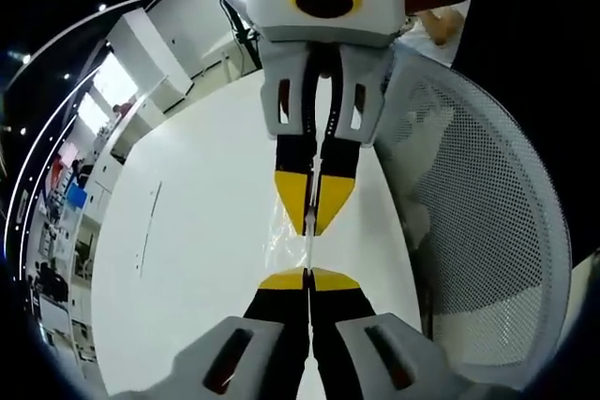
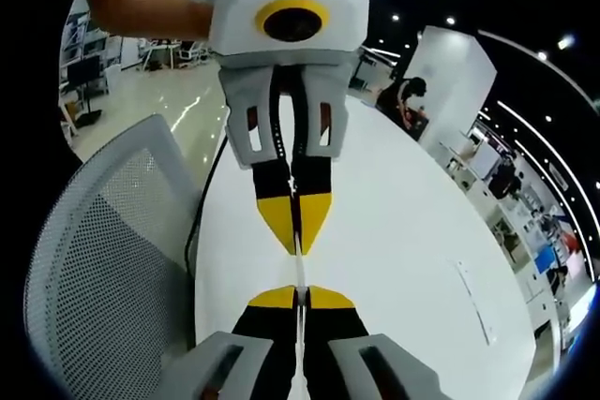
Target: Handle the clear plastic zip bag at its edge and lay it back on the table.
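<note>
Between the two facing grippers, the clear zip bag [image 1: 298, 236] hangs edge-on above the white table [image 1: 197, 231]; contents not discernible. Left gripper [image 1: 308, 278] jaws are clamped on one edge, right gripper [image 2: 302, 295] jaws pinch the opposite edge, tips nearly meeting. Mesh chair [image 1: 478, 222] sits beside the table; left gripper's housing reads "KENSE", partly legible, in the right gripper view.

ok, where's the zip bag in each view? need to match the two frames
Left gripper view: the clear zip bag sits at centre, stretched edge-on between the left tool below and the right tool above.
Right gripper view: the bag is a thin pale strip at centre, between the right tool below and the left tool above.
Shared landmark: the white mesh chair back, beside the white table.
</note>
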Tool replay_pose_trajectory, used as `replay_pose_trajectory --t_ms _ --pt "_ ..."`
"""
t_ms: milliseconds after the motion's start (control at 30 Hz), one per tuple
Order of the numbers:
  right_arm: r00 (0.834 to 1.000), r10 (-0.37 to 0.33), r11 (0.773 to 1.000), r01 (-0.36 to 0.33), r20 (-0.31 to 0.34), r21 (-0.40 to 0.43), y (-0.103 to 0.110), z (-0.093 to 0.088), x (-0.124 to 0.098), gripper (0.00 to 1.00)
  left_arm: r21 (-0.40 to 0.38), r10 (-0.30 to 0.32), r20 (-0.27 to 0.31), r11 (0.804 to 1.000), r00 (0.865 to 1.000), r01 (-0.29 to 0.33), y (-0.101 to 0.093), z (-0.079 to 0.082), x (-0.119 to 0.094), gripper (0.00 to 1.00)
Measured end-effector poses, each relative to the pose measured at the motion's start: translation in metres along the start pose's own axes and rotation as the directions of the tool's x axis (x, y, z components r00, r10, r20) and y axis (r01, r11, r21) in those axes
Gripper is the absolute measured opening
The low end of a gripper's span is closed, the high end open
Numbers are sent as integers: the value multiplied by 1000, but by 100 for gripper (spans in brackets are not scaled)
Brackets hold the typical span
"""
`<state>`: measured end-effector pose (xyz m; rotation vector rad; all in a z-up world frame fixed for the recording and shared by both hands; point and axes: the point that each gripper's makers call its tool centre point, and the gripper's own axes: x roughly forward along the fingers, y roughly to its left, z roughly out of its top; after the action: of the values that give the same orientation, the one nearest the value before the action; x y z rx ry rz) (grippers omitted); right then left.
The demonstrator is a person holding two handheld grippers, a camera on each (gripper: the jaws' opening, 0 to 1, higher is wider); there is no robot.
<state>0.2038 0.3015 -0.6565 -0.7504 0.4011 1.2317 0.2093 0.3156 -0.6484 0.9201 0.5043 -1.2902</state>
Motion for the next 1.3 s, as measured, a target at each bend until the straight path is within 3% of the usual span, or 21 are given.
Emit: replay_pose_trajectory --t_ms 1300 --pt "1000 4 1000 -4 6 -4 -1 -1 -1 0 -15 -10 -7 1000 1000 10 -2 -5 -5 0"
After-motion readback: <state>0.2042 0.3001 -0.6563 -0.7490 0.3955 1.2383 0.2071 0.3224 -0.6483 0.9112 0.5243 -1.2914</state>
